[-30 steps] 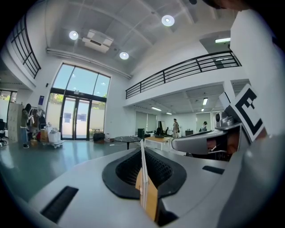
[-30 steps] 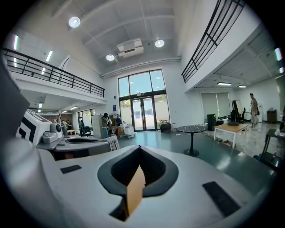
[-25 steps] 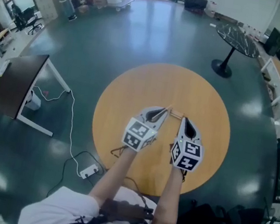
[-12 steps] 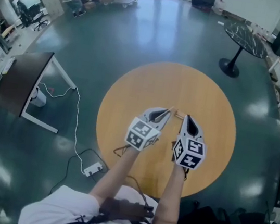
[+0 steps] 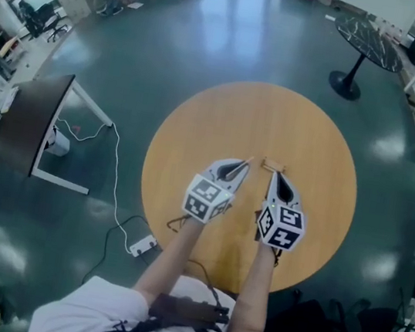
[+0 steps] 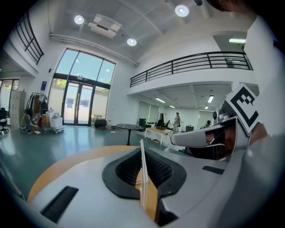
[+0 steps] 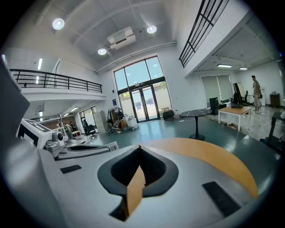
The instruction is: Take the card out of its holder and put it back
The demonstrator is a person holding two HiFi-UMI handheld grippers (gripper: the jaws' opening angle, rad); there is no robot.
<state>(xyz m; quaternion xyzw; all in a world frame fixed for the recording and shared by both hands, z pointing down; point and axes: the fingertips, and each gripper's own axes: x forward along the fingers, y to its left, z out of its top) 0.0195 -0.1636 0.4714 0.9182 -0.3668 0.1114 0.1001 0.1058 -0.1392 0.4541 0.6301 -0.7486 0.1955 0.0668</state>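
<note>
I'm hovering over the round wooden surface (image 5: 223, 117) at frame centre, left claw (image 5: 248, 161) clenching a thin white card (image 6: 142, 173), right claw (image 5: 273, 173) clenched empty; glossy teal floor (image 5: 174, 31) is surrounding it.

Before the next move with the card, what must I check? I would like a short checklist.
1. Left tool shut on the card: ok.
2. Holder resting on the table: ok.
3. Right tool shut, with nothing between its jaws: ok.
4. Right tool steadying the holder: cannot tell.
5. Holder slot facing the card: cannot tell.
</note>
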